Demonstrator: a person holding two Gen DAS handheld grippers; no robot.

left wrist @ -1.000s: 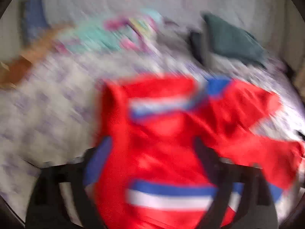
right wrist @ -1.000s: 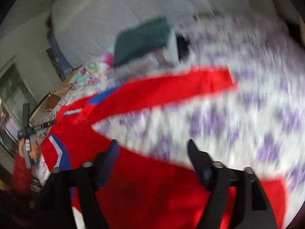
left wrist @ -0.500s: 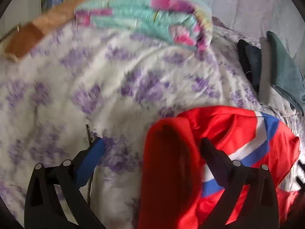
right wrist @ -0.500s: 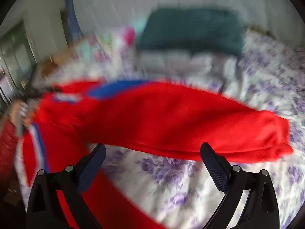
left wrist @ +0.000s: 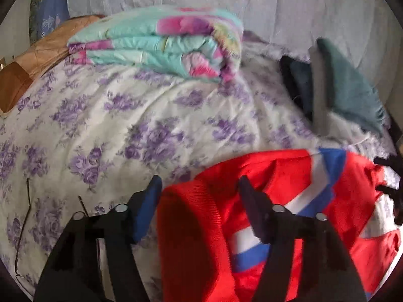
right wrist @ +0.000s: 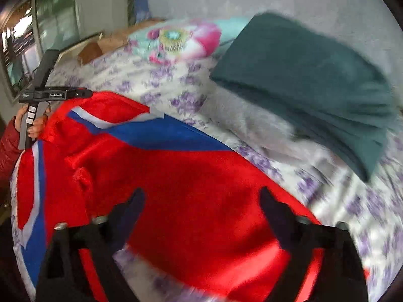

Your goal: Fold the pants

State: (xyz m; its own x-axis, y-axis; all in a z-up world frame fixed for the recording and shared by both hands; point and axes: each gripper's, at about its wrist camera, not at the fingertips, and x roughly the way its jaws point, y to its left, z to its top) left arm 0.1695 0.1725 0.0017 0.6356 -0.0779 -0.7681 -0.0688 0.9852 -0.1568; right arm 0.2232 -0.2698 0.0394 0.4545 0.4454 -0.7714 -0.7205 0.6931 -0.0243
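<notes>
Red pants (left wrist: 277, 176) with blue and white stripes lie spread on the floral bed sheet (left wrist: 100, 125). In the left wrist view a bunched red edge of them sits between the fingers of my left gripper (left wrist: 199, 196). Its jaws are closing and I see no pad pressing on the cloth. In the right wrist view my right gripper (right wrist: 201, 198) hovers over a red pant leg (right wrist: 201, 176). Its jaws are closing too, with the cloth below and between them. At the far left a hand (right wrist: 30, 123) holds the left gripper's handle (right wrist: 45, 93).
A folded turquoise and pink quilt (left wrist: 163, 42) lies at the back of the bed. A stack of folded dark teal clothes (right wrist: 314, 80) sits to the right, close to the pant leg. A thin wire (left wrist: 25, 214) lies on the sheet at the left. A window (right wrist: 50, 20) stands beyond the bed.
Both grippers' jaws have narrowed. The left gripper has come over the pants' bunched red edge. The right gripper has swung across and rolled, and now stands above the red pant leg.
</notes>
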